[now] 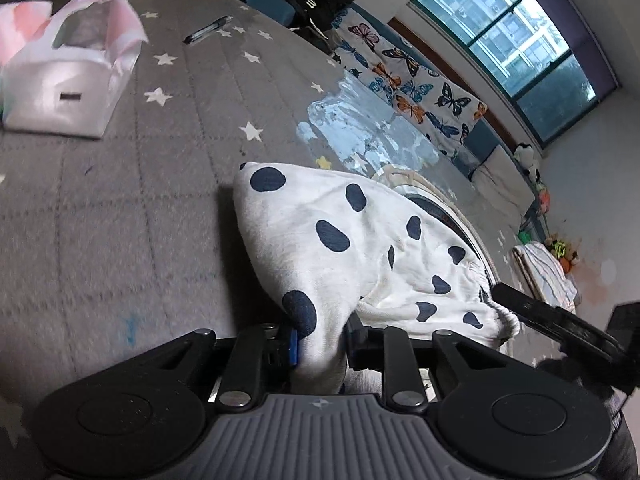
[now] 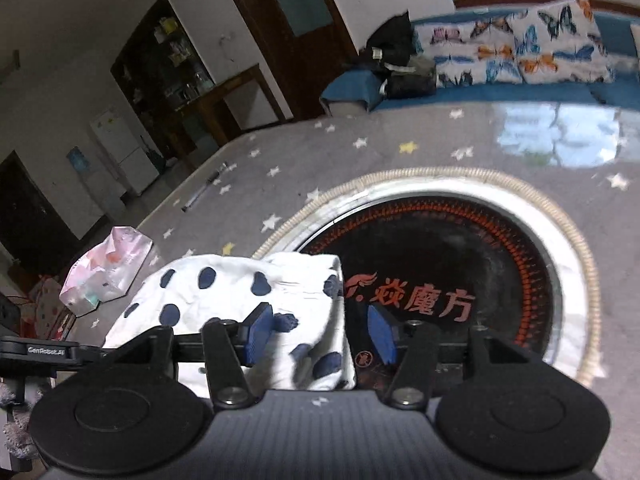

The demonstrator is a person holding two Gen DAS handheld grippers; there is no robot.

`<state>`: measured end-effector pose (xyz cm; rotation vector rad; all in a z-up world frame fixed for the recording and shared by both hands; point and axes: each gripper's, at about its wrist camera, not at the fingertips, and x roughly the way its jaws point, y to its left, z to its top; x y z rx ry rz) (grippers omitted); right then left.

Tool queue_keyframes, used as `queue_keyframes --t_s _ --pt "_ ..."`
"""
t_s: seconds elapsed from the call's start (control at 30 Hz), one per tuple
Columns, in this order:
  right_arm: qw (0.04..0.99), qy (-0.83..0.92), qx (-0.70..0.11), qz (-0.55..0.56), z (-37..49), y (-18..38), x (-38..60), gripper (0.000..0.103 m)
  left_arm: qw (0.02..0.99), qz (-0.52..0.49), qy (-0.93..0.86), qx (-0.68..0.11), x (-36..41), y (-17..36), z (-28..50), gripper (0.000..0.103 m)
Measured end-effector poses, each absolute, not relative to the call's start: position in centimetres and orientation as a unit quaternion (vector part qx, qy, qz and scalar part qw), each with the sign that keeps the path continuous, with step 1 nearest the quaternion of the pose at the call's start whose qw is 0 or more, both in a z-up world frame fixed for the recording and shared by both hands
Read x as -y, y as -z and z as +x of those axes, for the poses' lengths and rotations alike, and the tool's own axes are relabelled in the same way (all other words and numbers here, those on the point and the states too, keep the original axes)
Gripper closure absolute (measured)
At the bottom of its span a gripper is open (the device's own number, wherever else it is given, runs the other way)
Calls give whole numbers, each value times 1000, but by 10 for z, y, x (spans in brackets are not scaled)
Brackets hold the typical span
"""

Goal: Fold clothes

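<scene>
- Left claw [image 1: 320, 346] is clamped together on a bunched corner of the white cotton garment with navy blotch spots [image 1: 360, 248]; the cloth rises out of the grip and drapes away toward the right, so this end looks lifted off the grey quilted star-print tabletop [image 1: 120, 200]; I judge a fold to be in hand, with this corner being carried or held taut.
- The garment lies in the middle of the tabletop, part on the grey cover and part over the rim of the round black induction hob with red lettering [image 2: 460, 264] set into it; an elasticated, gathered hem shows at its right end in the left wrist view, which suggests small shorts or trousers, though I cannot tell the whole shape.
- Right claw [image 2: 320, 334] stands apart, its blue pads either side of the garment's right edge and closed on nothing; the cloth beneath it looks doubled and rumpled, not flat.
- Next move, as I judge it: the right claw needs to close on that free edge, level with the left grip, so both ends move together; the fabric is soft and limp, so a slack hold would let it sag and crease; whether this is an early or a closing fold the views do not settle.
</scene>
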<state>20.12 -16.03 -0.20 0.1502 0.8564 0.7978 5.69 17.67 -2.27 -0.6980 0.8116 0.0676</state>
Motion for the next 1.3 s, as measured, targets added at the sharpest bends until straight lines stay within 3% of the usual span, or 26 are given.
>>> queue_keyframes --t_s 0.5,0.73,1.3 --pt "794 -411 -438 91 213 27 140 48 867 -298 -10 -399 -180 21 69 79" --pt "794 -406 -434 126 209 23 150 81 872 -277 -13 -403 -176 18 74 79" --pt "838 -365 -376 150 169 -17 203 87 892 -220 38 -392 -131 -10 90 82"
